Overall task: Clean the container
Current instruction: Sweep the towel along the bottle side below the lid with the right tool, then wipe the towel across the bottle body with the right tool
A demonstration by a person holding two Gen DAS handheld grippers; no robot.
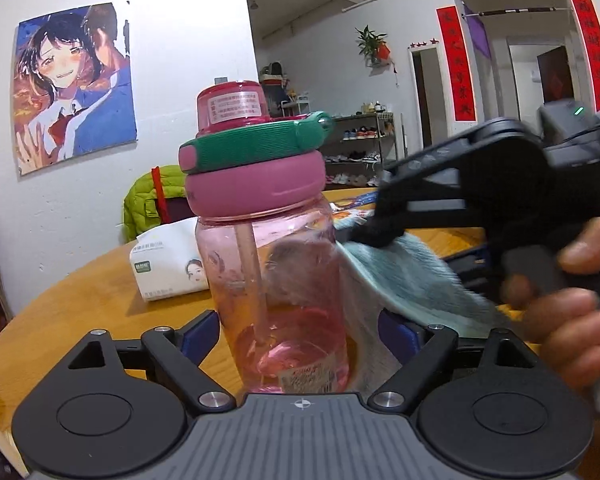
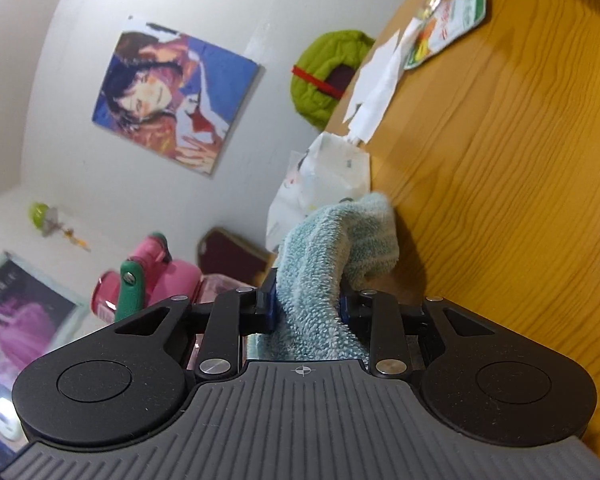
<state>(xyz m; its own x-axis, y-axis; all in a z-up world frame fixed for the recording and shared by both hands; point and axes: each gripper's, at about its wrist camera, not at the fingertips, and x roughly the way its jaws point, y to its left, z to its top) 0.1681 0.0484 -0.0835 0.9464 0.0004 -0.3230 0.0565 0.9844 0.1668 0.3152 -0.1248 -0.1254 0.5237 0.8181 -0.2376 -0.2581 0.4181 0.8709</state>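
Left gripper (image 1: pixel 298 336) pinches see-thru pink plastic bottle (image 1: pixel 276 280) w/ lid on, right gripper (image 2: pixel 306 306) pinches fluffy blue cloth (image 2: pixel 332 248) rubbing its side; wiping's mid-way.

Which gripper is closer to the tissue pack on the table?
Left, as far as I can judge. The left gripper holds the pink bottle just in front of the tissue pack; the right gripper, with the cloth, is beyond the bottle's far side.
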